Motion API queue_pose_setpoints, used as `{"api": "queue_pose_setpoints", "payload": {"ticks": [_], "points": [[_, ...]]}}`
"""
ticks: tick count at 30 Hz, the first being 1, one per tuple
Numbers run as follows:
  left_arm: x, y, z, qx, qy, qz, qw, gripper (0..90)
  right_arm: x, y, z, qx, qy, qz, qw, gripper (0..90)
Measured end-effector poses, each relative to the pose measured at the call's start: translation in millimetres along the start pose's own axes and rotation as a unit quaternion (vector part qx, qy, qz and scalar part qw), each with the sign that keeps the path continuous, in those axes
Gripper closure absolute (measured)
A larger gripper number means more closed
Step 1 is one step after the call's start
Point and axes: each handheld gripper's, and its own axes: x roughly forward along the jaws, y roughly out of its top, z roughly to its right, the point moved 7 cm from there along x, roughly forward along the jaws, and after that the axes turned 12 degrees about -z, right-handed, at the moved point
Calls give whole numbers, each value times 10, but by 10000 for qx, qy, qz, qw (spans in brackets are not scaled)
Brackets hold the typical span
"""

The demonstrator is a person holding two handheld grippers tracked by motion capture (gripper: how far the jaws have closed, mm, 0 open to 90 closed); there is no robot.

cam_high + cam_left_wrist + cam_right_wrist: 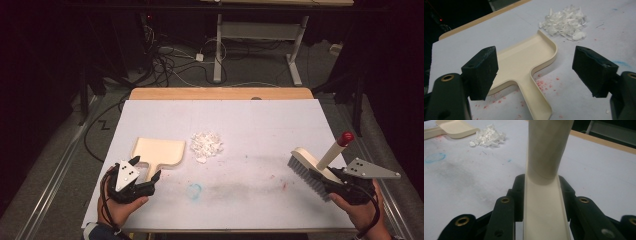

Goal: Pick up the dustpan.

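A cream dustpan [162, 150] lies flat on the white sheet [260, 120], its handle pointing toward the near edge. My left gripper [146, 168] is open at that handle; in the left gripper view the jaws stand wide to either side of the dustpan [524, 65] without touching it. A pile of white scraps [207, 144] sits just right of the pan's mouth. At the near right, my right gripper [332, 177] is shut on a cream brush [306, 167] with grey bristles and a red-capped handle. Up close, the brush [546, 152] is clamped between the pads [520, 192].
A blue smudge [194, 190] and red specks mark the sheet near the front. The wooden table edge [220, 93] shows at the far side. Beyond it are cables [165, 60] on the floor and the legs of a desk [218, 50].
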Motion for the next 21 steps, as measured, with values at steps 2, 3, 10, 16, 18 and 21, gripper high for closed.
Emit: {"api": "queue_pose_setpoints", "payload": {"ticks": [2,3,10,16,18,21], "points": [[0,-3,7,53,25,-42,10000,198,10,-1,-1,-26,11,-20,10000,682],[1,-6,10,73,33,-72,9999,197,20,-1,-2,-35,1,-27,10000,682],[-8,-105,-71,-236,-49,-500,9985,201,35,37,-26,-99,11,-10,9999,682],[-37,-207,-81,-948,-219,-989,9903,228,68,44,-32,-131,-18,-87,9999,682],[29,-280,-33,-1100,-247,-1130,9872,228,79,54,-51,-180,-3,-107,9998,682],[185,-345,1,-1183,-297,-1393,9827,228,89,64,-62,-187,24,-123,9997,682]]}}
